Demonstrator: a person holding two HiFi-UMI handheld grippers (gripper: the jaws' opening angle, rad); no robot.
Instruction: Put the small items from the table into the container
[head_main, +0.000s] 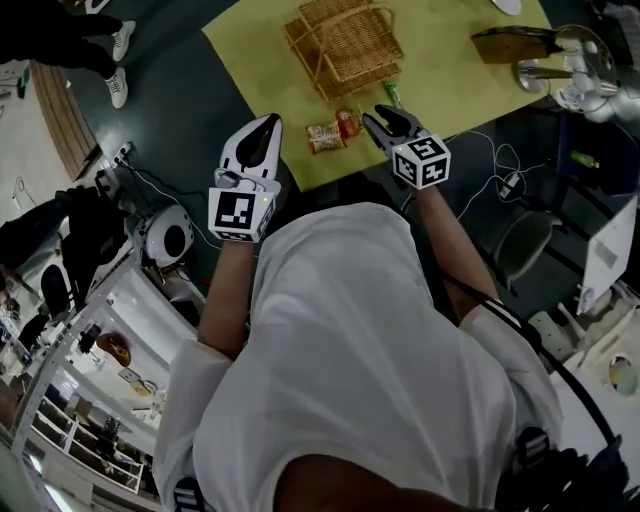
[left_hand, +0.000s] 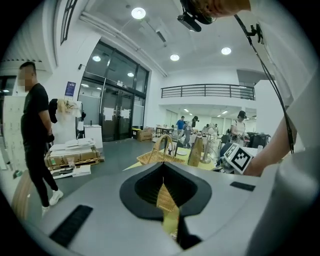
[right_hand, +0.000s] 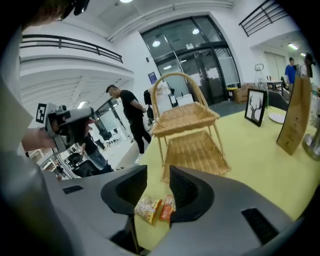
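Holding the left gripper (head_main: 268, 128) low by the near edge of the table (head_main: 450, 95), jaws together on nothing, likely parked out of the way. Aiming the right gripper (head_main: 386, 116), jaws apart and empty, at two snack packets (head_main: 333, 131) lying just ahead, framed in the gap for a pinch. Leaving a small green item (head_main: 393, 95) just beyond, probably for later. Farther back, waiting upright for deliveries: the wicker basket (head_main: 345, 40).

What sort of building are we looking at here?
Probably a big open office or lab hall: tall glass doors, a balcony railing above, and a yellow table holding a wicker basket.
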